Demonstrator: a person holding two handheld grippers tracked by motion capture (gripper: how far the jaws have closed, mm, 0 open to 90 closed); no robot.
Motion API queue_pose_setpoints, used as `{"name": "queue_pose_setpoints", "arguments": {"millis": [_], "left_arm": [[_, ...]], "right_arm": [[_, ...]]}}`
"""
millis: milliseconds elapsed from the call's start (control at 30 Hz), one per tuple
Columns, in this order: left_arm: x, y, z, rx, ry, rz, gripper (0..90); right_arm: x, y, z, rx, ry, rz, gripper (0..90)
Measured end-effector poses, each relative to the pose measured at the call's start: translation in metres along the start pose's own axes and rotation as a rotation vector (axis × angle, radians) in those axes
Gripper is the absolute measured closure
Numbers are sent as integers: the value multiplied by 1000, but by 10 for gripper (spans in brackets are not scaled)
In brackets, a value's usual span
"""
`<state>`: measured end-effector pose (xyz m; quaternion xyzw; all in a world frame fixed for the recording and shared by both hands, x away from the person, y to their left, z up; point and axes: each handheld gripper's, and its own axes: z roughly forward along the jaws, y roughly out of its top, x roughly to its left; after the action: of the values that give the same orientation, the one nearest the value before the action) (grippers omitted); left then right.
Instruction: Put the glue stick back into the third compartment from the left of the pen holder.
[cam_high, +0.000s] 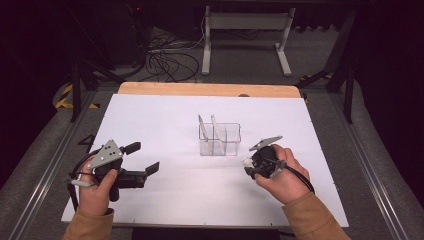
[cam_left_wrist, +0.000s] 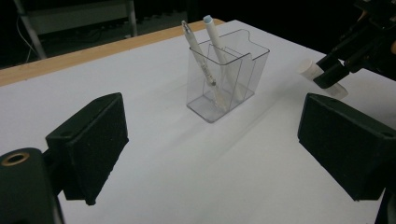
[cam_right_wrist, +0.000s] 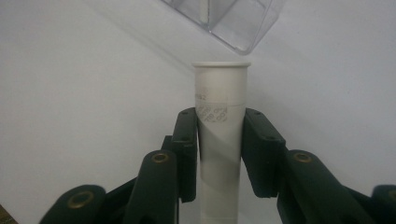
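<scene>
In the right gripper view, the right gripper (cam_right_wrist: 219, 140) has its two black jaws clamped on the sides of a white tube (cam_right_wrist: 220, 126) at the centre of the frame, the tube's flared end pointing up toward the clear plastic holder (cam_right_wrist: 243, 23) at the top edge. In the high view this gripper (cam_high: 252, 167) sits right of centre over the white table (cam_high: 165, 200), just below and right of the holder (cam_high: 220, 139), where two pens (cam_high: 214, 125) lean. At lower left, the left gripper (cam_high: 142, 160) has its jaws spread wide with nothing between them.
</scene>
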<state>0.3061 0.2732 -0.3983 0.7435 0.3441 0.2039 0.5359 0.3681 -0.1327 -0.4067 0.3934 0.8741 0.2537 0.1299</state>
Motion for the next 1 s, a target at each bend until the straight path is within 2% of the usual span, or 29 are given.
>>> {"name": "queue_pose_setpoints", "arguments": {"millis": [300,433,1000], "left_arm": [[0,0,0,-1,-2,-5,92],[0,0,0,-2,-3,-3,92],[0,0,-1,-6,-3,-7,92]], "right_arm": [[0,5,-6,-40,9,-6,684],[0,9,-9,-75,16,-12,684],[-8,30,-25,-323,63,28,683]]}}
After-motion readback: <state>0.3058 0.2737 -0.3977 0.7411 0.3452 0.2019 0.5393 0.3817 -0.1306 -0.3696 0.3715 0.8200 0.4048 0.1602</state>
